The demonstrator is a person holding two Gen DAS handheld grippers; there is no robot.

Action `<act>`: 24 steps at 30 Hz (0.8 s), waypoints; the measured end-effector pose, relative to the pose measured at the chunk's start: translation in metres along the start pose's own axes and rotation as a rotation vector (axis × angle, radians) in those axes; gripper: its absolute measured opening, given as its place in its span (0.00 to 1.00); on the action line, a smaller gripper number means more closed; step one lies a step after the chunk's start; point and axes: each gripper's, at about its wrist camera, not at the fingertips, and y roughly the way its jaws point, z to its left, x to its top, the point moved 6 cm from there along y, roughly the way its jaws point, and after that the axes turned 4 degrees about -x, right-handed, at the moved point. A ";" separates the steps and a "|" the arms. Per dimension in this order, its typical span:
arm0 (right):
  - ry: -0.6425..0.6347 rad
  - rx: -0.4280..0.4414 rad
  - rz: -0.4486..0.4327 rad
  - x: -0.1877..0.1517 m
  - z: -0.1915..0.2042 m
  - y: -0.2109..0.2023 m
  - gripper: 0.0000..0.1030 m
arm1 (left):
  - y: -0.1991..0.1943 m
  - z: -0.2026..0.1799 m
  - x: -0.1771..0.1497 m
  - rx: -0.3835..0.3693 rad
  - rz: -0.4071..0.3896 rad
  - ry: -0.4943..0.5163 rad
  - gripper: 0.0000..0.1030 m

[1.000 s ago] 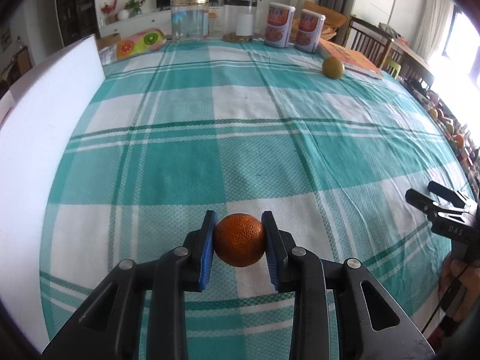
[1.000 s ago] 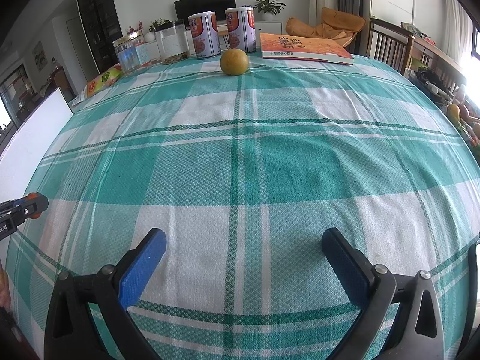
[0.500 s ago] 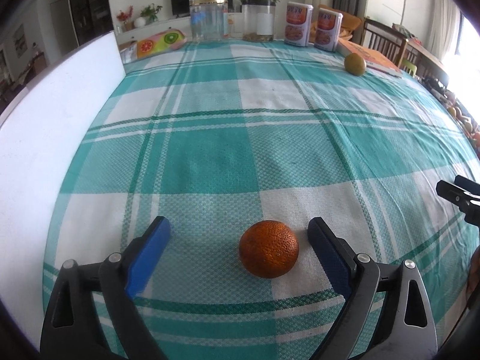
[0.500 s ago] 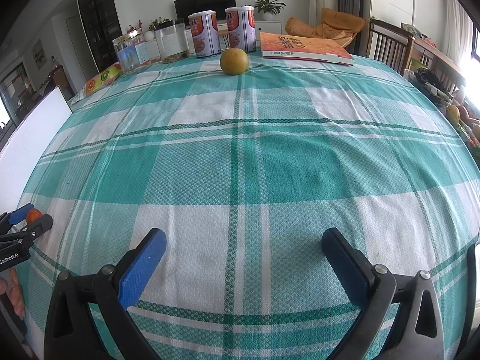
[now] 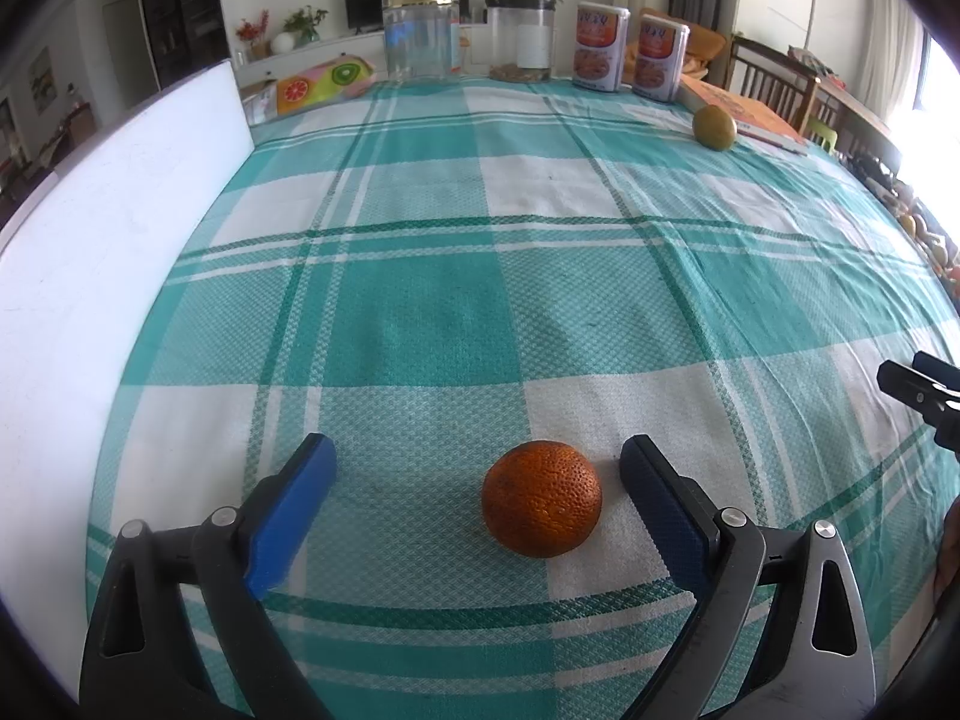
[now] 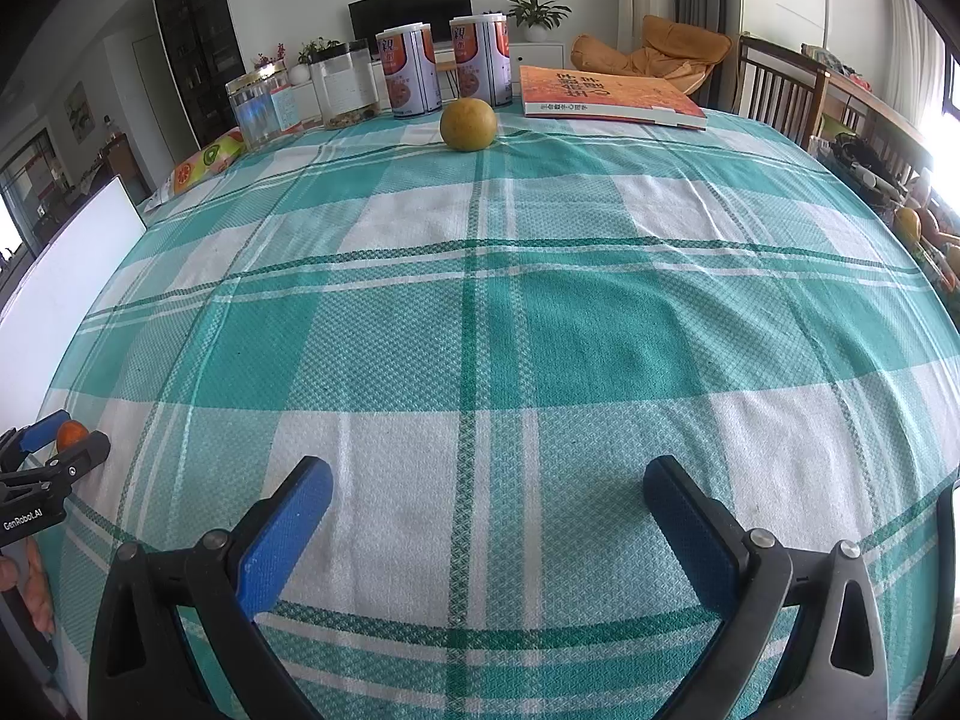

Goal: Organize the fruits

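An orange mandarin (image 5: 541,498) lies on the green-and-white checked tablecloth (image 5: 420,312), between the wide-open jaws of my left gripper (image 5: 477,468), nearer the right finger and touching neither. It also shows small at the left edge of the right wrist view (image 6: 72,433). A yellow-green fruit (image 5: 714,127) sits at the far right of the table by a book; in the right wrist view this fruit (image 6: 467,123) is straight ahead and far off. My right gripper (image 6: 487,489) is open and empty above the cloth.
A white board (image 5: 90,276) stands along the table's left edge. At the far end stand a clear jar (image 5: 422,33), a second jar (image 5: 521,42), two printed cans (image 5: 630,54) and an orange book (image 6: 606,97). A colourful fruit-print packet (image 5: 324,79) lies far left. Chairs stand at the right.
My left gripper opened and let go of the mandarin, which now rests on the cloth. The left gripper drew back a little. The right gripper has not moved.
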 end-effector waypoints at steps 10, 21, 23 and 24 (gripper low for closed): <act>-0.020 0.007 0.164 0.012 0.005 0.008 1.00 | 0.000 0.000 0.000 0.000 0.000 0.000 0.94; 0.002 0.014 -0.076 0.199 0.020 0.095 1.00 | 0.000 0.000 0.000 0.000 0.000 0.000 0.94; 0.022 0.005 -0.059 0.220 0.026 0.119 0.99 | 0.000 0.000 0.000 0.000 0.000 0.000 0.94; 0.038 0.007 -0.039 0.227 0.028 0.132 0.96 | 0.000 0.000 0.000 0.000 0.000 0.000 0.94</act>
